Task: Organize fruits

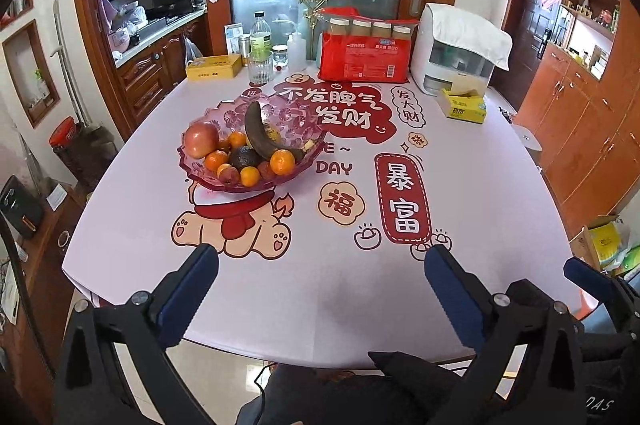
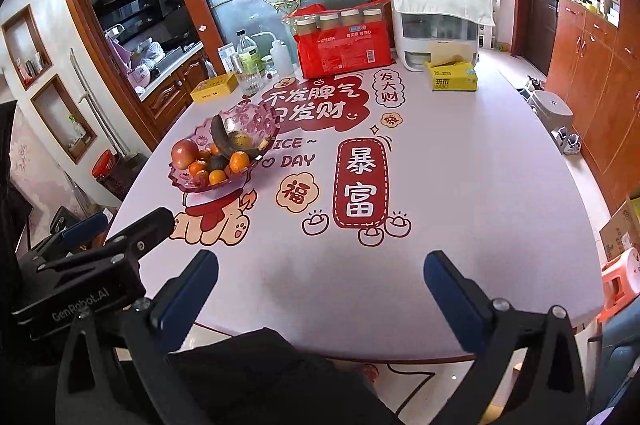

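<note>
Fruit sits heaped in the pink glass bowl (image 1: 256,181) on the far left of your table (image 1: 480,185): a red apple (image 1: 201,140), a blackened banana (image 1: 256,133), tangerines (image 1: 282,162) and an avocado (image 1: 244,156). Your left gripper (image 1: 320,257) and right gripper (image 2: 320,263) both hang spread wide and hold nothing above the near edge, well apart from the bowl.

Red cup pack (image 1: 365,54) beside white dispenser (image 1: 456,53) (cloth-draped), yellow tissue box (image 1: 464,105) near.

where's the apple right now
The apple sits at the left rim of the pink fruit bowl, beside the oranges, on the table's left side in both wrist views.
</note>
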